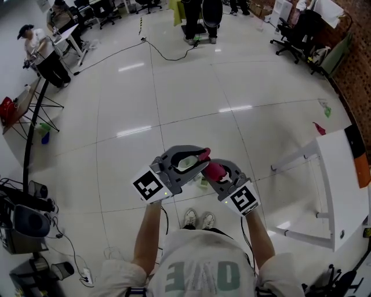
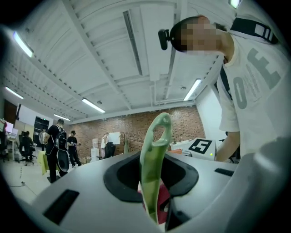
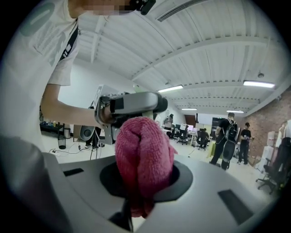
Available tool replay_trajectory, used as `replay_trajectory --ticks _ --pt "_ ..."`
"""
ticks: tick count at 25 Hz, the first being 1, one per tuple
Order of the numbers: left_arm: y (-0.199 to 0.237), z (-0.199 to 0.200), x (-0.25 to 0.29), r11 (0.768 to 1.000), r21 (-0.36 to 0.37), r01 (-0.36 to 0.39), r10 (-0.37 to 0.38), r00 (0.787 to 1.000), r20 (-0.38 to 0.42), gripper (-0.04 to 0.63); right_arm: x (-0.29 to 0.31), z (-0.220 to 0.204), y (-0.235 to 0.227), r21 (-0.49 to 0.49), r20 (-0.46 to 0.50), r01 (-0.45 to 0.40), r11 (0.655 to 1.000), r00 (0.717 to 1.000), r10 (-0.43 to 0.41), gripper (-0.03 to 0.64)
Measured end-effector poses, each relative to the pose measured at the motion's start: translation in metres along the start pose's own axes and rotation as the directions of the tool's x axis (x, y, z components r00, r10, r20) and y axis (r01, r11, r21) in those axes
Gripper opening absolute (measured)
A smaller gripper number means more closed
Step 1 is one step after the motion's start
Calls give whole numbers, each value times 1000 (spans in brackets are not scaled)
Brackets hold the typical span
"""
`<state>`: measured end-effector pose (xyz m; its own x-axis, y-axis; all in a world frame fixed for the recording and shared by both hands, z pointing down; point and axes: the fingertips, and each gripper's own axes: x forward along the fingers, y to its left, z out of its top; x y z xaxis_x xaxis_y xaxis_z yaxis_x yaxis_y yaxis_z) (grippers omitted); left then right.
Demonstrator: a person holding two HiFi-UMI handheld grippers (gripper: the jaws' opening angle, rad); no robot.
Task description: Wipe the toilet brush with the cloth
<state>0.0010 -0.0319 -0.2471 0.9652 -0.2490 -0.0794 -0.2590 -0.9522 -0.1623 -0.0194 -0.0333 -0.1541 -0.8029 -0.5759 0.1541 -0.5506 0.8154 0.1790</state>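
My left gripper [image 1: 200, 158] is shut on the pale green toilet brush handle [image 1: 188, 163] and holds it at chest height. In the left gripper view the handle [image 2: 155, 152] stands upright between the jaws, its looped end on top. My right gripper [image 1: 211, 169] is shut on a bunched pink cloth [image 1: 215, 170], which lies right against the handle's end. In the right gripper view the cloth [image 3: 143, 157] fills the gap between the jaws, with the left gripper [image 3: 132, 105] just behind it. The brush's bristle end is hidden.
A white table [image 1: 346, 194] stands at the right. Camera gear and cables [image 1: 26, 223] crowd the lower left. A black cable [image 1: 169, 56] crosses the pale tiled floor ahead. People and office chairs [image 1: 200, 17] are at the far end of the room.
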Motion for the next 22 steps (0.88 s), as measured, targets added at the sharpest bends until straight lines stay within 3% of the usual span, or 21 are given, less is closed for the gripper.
replay_trajectory --ticks 6,16,19,22 --pt "18 13 -13 997 -56 -55 59 995 77 91 13 -21 -3 61 -25 8 998 1000 -7 69" --pt "45 63 -29 993 -67 -96 106 980 169 91 37 -56 12 160 -77 -7 987 997 20 69" --pt "48 70 -31 989 -64 -130 139 977 162 90 41 -64 17 174 -93 -1 985 995 17 69" --pt "62 61 -32 973 -64 -220 225 970 93 89 33 -48 14 190 -58 59 980 997 -48 69"
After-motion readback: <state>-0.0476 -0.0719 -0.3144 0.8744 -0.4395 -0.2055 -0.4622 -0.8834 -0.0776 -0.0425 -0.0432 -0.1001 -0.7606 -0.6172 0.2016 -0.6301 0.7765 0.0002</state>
